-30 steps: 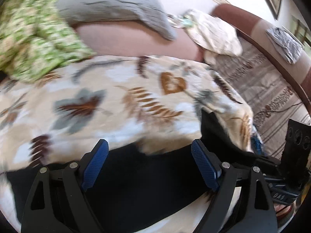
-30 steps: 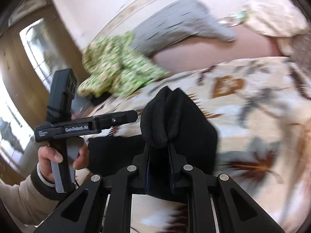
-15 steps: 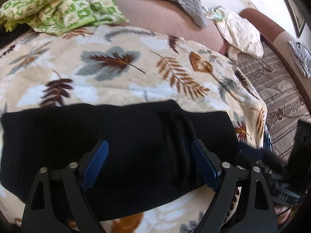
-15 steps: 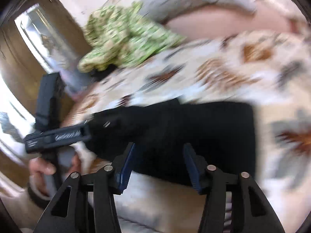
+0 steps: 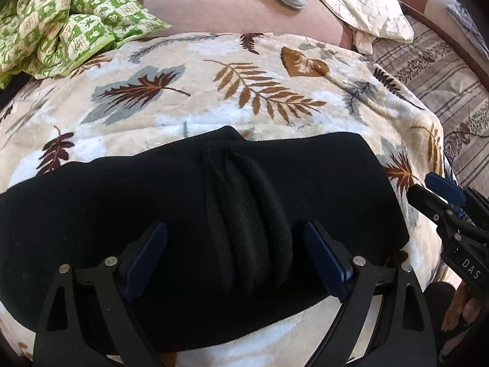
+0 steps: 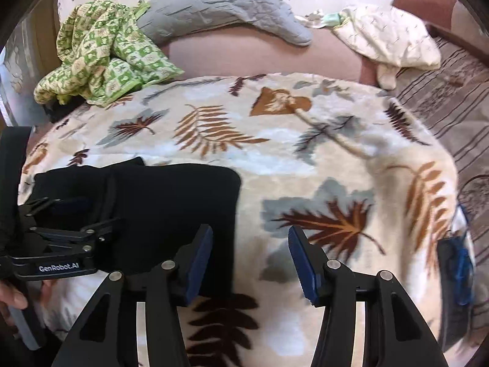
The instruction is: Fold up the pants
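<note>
One pair of black pants point(image 5: 171, 214) lies folded on our leaf-print blanket point(image 5: 195, 91), a raised ridge across its middle. Our left gripper point(image 5: 235, 260) straddles that ridge, jaws wide (likely to pinch it); our right gripper point(image 6: 250, 260) hovers off the pants' edge, jaws wide, empty.

- "GenRobot.AI" stands in pale letters on the side of the black plastic left gripper point(image 6: 53, 211), seen in the right wrist view.
- "DAS" stands in pale letters on the body of the black plastic right gripper point(image 5: 440, 188), seen in the left wrist view.
</note>
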`<state>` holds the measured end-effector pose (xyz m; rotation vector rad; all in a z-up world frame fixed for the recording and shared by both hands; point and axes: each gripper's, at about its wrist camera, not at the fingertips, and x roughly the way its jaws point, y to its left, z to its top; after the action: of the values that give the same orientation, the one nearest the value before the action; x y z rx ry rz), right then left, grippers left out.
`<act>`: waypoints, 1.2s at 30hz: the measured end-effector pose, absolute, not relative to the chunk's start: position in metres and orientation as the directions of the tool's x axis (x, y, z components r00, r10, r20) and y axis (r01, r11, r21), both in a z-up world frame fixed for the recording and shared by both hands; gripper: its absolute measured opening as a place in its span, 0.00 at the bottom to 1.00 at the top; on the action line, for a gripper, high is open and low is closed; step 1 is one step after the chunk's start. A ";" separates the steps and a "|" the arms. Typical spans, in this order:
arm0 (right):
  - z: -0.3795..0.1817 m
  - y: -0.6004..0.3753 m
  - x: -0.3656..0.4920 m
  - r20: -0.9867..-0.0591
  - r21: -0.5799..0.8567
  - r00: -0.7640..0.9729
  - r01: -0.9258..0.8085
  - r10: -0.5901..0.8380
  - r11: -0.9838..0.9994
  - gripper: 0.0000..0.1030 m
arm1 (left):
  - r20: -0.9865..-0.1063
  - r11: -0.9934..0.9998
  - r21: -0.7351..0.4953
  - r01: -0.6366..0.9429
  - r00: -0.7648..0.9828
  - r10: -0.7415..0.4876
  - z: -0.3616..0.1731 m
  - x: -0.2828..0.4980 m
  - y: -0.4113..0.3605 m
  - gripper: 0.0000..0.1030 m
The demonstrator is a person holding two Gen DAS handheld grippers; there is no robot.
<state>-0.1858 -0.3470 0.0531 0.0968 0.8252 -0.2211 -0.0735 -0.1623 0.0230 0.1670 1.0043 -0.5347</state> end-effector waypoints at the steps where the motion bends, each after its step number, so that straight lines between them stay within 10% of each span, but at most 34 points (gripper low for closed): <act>1: 0.054 -0.348 -0.187 -0.734 -0.011 0.658 0.237 -0.169 0.971 0.52 | -0.837 0.861 -0.109 0.496 0.421 -0.349 0.022 -0.073 -0.163 0.90; 16: 0.045 -0.365 -0.187 -0.696 -0.290 0.571 0.331 -0.435 0.898 0.65 | -0.831 0.866 -0.087 0.493 0.443 -0.336 0.017 -0.076 -0.170 1.00; 36: 0.014 -0.377 -0.176 -0.935 -0.182 0.295 0.075 -0.196 0.981 0.75 | -0.834 0.860 -0.105 0.499 0.428 -0.350 0.016 -0.073 -0.172 1.00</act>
<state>-0.1761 -0.3767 0.0136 -0.1105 1.2594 -0.1804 -0.0727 -0.1717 0.0157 0.1671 0.9970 -0.5331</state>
